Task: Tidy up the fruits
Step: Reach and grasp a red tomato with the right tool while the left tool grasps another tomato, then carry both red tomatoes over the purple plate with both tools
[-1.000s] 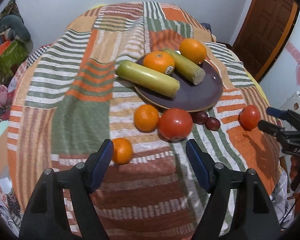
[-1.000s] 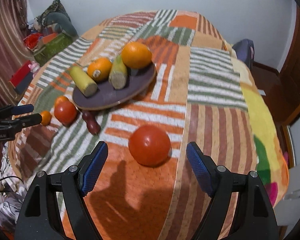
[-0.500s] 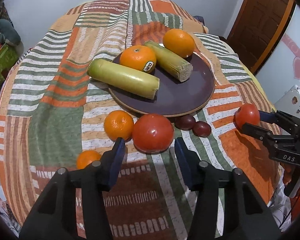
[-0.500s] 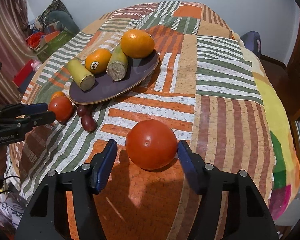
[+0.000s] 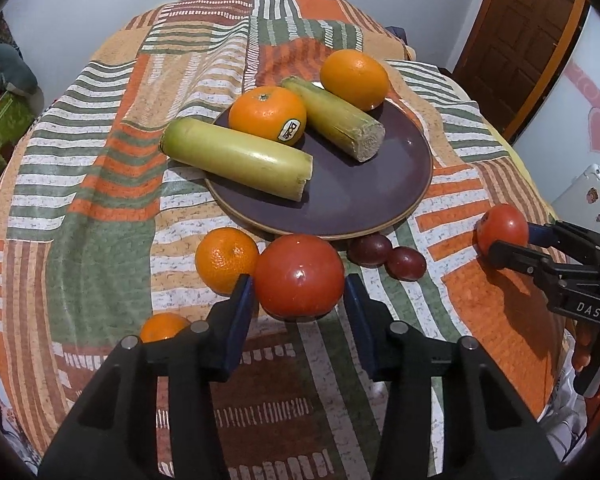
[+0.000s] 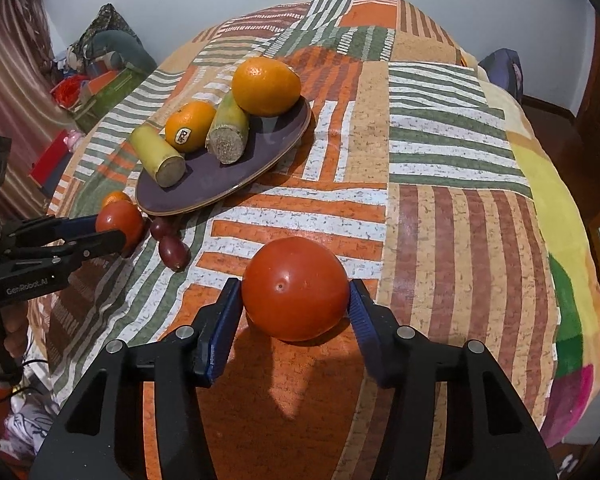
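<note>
A dark purple plate (image 5: 380,184) on the patchwork blanket holds two oranges and two green cane stalks (image 5: 236,158). My left gripper (image 5: 299,296) has its blue pads against both sides of a red tomato (image 5: 299,274) that rests on the blanket just in front of the plate. My right gripper (image 6: 296,300) has its pads against a second red tomato (image 6: 296,288) on the orange patch to the right; this tomato also shows in the left wrist view (image 5: 502,230). The plate also shows in the right wrist view (image 6: 204,184).
A mandarin (image 5: 226,260) lies touching the left tomato's left side, and a smaller one (image 5: 162,326) sits by my left finger. Two dark plums (image 5: 386,256) lie in front of the plate. The blanket drops off at the near and right edges. A wooden door (image 5: 512,40) stands behind.
Both grippers moved forward and closed in: each now has its pads on a tomato that a second ago lay ahead of open jaws.
</note>
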`<state>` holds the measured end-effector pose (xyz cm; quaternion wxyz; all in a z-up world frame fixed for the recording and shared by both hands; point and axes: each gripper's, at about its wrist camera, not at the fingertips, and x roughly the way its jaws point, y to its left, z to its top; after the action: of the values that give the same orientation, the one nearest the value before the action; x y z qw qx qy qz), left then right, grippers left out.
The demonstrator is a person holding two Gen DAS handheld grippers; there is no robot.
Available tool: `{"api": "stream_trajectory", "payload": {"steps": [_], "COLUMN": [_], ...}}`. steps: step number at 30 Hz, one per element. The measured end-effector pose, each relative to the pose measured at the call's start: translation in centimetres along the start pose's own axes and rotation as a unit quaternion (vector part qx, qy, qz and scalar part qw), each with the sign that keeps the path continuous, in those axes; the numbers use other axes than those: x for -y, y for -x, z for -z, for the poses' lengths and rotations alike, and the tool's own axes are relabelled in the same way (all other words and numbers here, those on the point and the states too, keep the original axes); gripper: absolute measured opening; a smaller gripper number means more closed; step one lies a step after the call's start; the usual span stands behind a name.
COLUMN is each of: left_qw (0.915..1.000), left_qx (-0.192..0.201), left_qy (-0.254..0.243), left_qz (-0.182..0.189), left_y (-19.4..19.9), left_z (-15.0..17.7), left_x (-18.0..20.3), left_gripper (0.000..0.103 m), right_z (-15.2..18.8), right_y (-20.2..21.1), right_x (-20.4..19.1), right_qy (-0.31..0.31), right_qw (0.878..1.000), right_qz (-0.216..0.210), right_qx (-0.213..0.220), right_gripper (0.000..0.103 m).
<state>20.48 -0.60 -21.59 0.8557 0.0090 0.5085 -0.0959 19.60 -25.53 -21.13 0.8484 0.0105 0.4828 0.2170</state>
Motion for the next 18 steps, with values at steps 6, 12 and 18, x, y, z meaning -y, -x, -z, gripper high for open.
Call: {"api": "stream_trajectory", "payload": {"steps": [6,12,18], "left_qw": [0.9999,0.9993,0.9983], "left_qx": [0.009,0.034,0.051], "left_qy": [0.003,0.001,-0.007], "left_qz": [0.007,0.017,0.026], "left_y": [1.1,2.7,3.1], "left_z": [-0.1,-1.2,-2.8], "left_x": [-0.1,0.3,1.2], "left_gripper": [0.045,0.045,0.045], "right_z": [-0.8,-2.3,-4.0], "right_y": [0.6,1.2,1.5], "right_x": [-0.5,-0.8,-1.5], "right_qy": [0.010,0.014,0.026], "right_qw": [1.000,0.999,0.998], "right_qz": [-0.001,-0.005,-0.009], "right_qx": [0.013,0.034,0.053], "right_gripper": [0.050,0.050,0.050]}}
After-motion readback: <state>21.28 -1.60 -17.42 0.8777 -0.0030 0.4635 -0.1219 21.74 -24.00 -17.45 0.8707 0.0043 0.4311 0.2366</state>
